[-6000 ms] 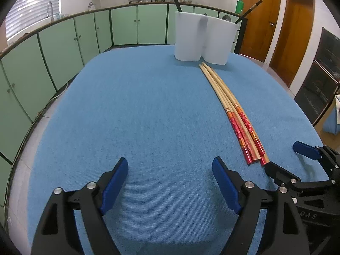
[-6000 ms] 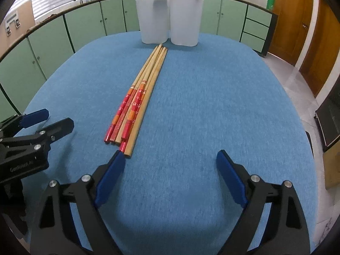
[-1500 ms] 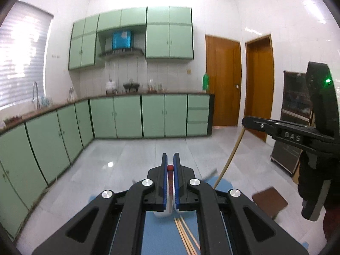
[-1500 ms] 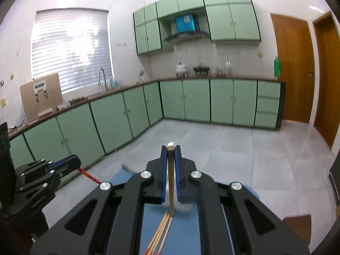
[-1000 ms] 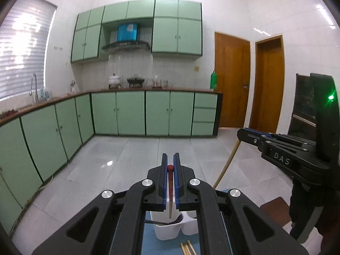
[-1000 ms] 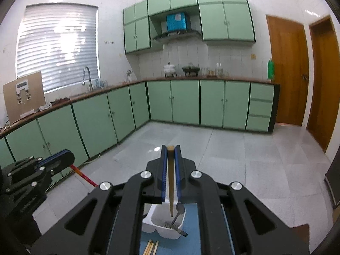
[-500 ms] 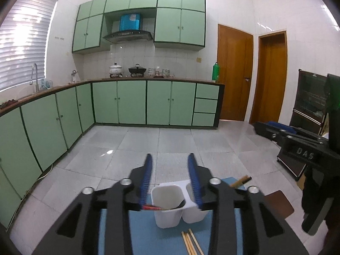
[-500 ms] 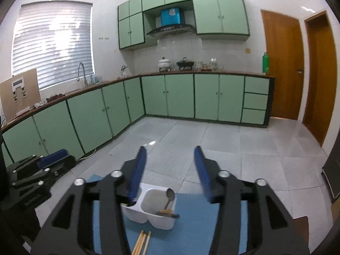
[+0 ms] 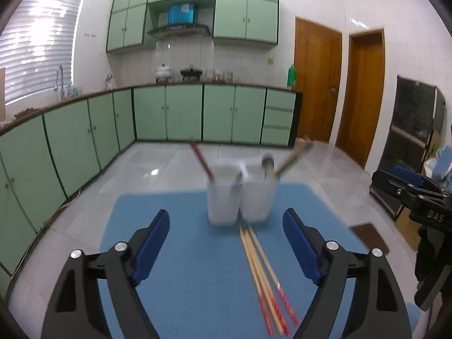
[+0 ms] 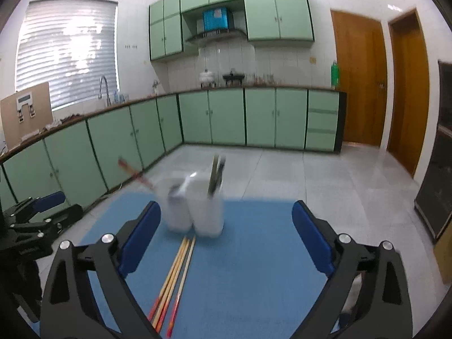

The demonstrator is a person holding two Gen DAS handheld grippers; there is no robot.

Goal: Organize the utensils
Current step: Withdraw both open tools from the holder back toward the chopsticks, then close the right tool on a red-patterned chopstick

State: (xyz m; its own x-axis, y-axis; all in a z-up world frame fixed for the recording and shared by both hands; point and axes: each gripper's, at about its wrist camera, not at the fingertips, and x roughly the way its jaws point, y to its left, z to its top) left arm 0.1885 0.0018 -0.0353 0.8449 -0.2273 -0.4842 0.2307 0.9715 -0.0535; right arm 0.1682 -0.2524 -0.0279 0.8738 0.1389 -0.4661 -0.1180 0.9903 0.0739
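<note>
A white two-compartment utensil holder (image 9: 241,197) (image 10: 195,207) stands at the far end of a blue table (image 9: 197,268) (image 10: 254,254). A red-ended chopstick (image 9: 201,159) leans out of its left cup, a wooden chopstick (image 9: 292,156) out of its right cup, beside spoons. Three chopsticks (image 9: 264,275) (image 10: 175,274) lie on the cloth in front of the holder. My left gripper (image 9: 226,247) is open and empty above the table. My right gripper (image 10: 226,243) is open and empty too, and shows at the right of the left wrist view (image 9: 409,189).
Green kitchen cabinets (image 9: 183,113) run along the back and left walls. Two wooden doors (image 9: 339,93) stand at the right. A dark cabinet (image 9: 412,141) stands by the right wall. The left gripper shows at the left edge of the right wrist view (image 10: 36,220).
Both grippers opened and let their chopsticks drop into the holder's cups. Both have since pulled back and tilted down, so the table and the lying chopsticks show more.
</note>
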